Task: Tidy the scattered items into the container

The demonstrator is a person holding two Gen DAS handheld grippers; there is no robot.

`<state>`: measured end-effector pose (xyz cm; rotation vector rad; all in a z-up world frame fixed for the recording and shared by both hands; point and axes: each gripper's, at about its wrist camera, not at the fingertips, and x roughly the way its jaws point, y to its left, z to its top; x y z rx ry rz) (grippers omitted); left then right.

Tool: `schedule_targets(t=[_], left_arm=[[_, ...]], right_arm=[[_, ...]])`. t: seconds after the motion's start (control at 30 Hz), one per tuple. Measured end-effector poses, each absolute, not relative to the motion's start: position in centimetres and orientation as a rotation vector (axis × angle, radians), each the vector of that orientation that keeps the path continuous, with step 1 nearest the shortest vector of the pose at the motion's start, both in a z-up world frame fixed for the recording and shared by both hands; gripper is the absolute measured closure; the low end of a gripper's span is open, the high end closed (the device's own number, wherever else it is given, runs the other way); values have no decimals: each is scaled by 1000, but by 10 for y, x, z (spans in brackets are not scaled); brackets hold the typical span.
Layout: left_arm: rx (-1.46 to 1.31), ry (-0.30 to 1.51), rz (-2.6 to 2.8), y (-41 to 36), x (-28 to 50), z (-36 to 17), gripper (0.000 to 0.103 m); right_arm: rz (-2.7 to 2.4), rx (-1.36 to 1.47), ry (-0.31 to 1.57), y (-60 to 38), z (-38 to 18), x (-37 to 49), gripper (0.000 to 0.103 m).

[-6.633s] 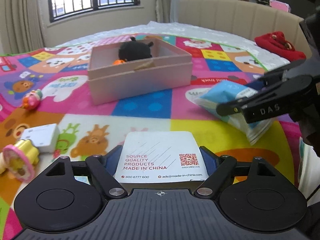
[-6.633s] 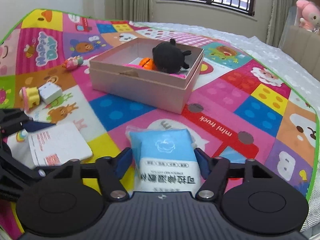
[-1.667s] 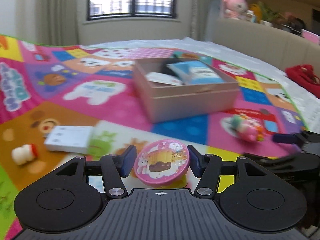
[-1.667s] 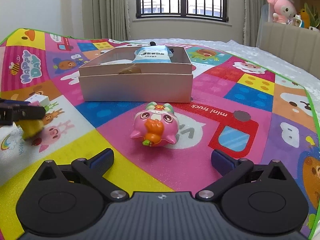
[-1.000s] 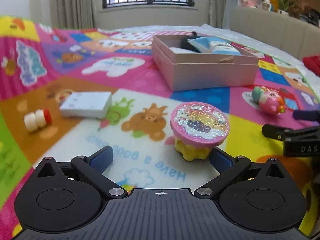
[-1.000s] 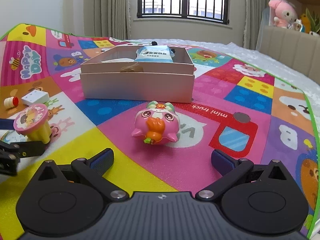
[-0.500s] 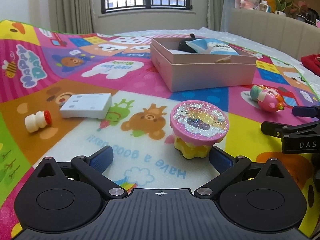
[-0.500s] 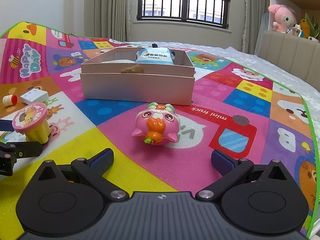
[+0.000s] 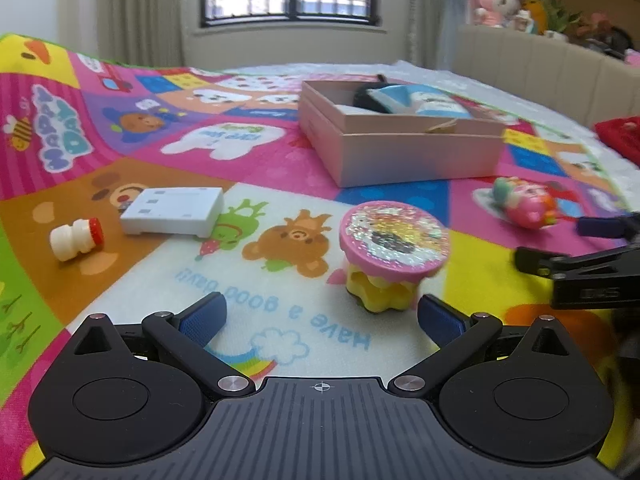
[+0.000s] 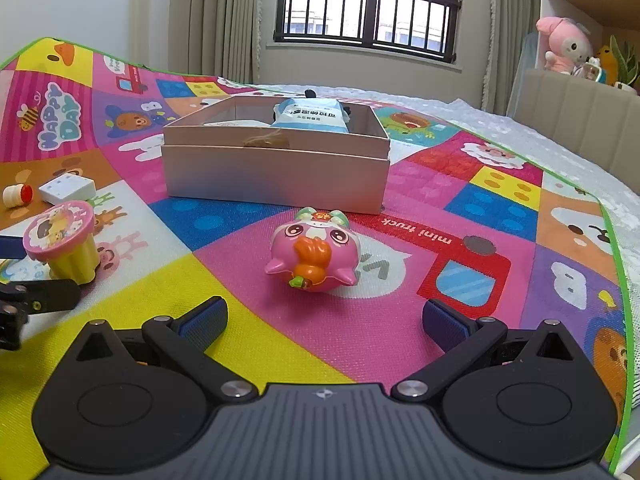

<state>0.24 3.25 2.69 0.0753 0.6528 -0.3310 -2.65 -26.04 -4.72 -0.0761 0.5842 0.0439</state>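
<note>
A pink open box (image 9: 404,152) (image 10: 276,172) stands on the play mat and holds a blue tissue pack (image 10: 308,114), a white card and a black plush. My left gripper (image 9: 320,318) is open and empty; a pink-topped yellow toy (image 9: 390,252) (image 10: 64,240) stands just ahead of its right finger. My right gripper (image 10: 324,318) is open and empty, with a pink pig toy (image 10: 314,254) (image 9: 524,204) on the mat just ahead of it. A white block (image 9: 174,216) and a small white bottle (image 9: 76,238) lie to the left.
The colourful play mat (image 10: 480,208) covers a bed. A beige headboard (image 9: 540,68) with plush toys runs along the right. A red cloth (image 9: 620,132) lies at the far right. The right gripper's fingers (image 9: 576,264) reach in at the left wrist view's right edge.
Over the last second both grippers stay open and shift only slightly. Earlier the left gripper let go of the pink-topped toy onto the mat; the card and tissue pack went into the box.
</note>
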Motion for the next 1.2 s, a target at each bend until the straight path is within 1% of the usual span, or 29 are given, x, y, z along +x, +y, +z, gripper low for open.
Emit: schedule_targets(t=[0.07, 0.17, 0.27, 0.33, 0.37, 0.4, 0.43, 0.47, 0.5, 0.53, 0.57, 0.6, 0.67, 0.77, 0.9, 0.97, 1.03, 1.07, 1.1, 1.17, 1.2], left_arm=[[36, 609, -329, 52, 0, 41, 0], [4, 547, -133, 89, 12, 58, 0], [-29, 570, 66, 122, 44, 54, 0], [-37, 617, 149, 136, 68, 42, 3], [-41, 637, 160, 139, 76, 37, 14], [-43, 652, 163, 141, 82, 34, 31], [-42, 663, 166, 142, 87, 32, 35], [-40, 661, 168, 141, 90, 30, 35], [-35, 655, 168, 140, 91, 31, 38], [-27, 652, 163, 138, 91, 31, 44], [-21, 649, 155, 136, 90, 32, 54], [-16, 643, 145, 136, 87, 33, 54], [-20, 625, 120, 132, 79, 38, 54], [-47, 570, 29, 117, 63, 61, 54], [-33, 514, -216, 66, 45, 92, 54], [6, 517, -314, 36, 43, 95, 54], [35, 520, -374, 11, 48, 92, 51], [42, 519, -385, 5, 52, 90, 36], [46, 518, -388, 0, 56, 88, 18], [42, 507, -374, 4, 61, 87, 9], [48, 501, -356, 8, 62, 87, 8]], right_arm=[[44, -76, 583, -260, -47, -26, 0], [49, -67, 581, -262, -48, -26, 0], [52, -60, 580, -263, -48, -26, 0], [52, -60, 578, -263, -48, -26, 0], [52, -59, 577, -263, -48, -26, 0], [52, -58, 575, -263, -49, -26, 0], [53, -56, 574, -263, -49, -26, 0], [55, -54, 572, -263, -49, -26, 0], [57, -50, 570, -264, -49, -26, 0], [59, -46, 570, -265, -50, -26, 0], [60, -43, 570, -265, -50, -27, 0], [61, -41, 569, -265, -50, -27, 0], [62, -39, 568, -265, -50, -27, 0], [61, -38, 566, -265, -50, -27, 0], [58, -44, 565, -265, -50, -27, 0], [59, -41, 563, -265, -50, -28, 0], [59, -38, 561, -265, -50, -28, 0], [58, -39, 561, -264, -50, -28, 0], [57, -41, 560, -264, -49, -29, 0], [55, -44, 559, -263, -49, -29, 0], [54, -45, 557, -263, -50, -29, 0]])
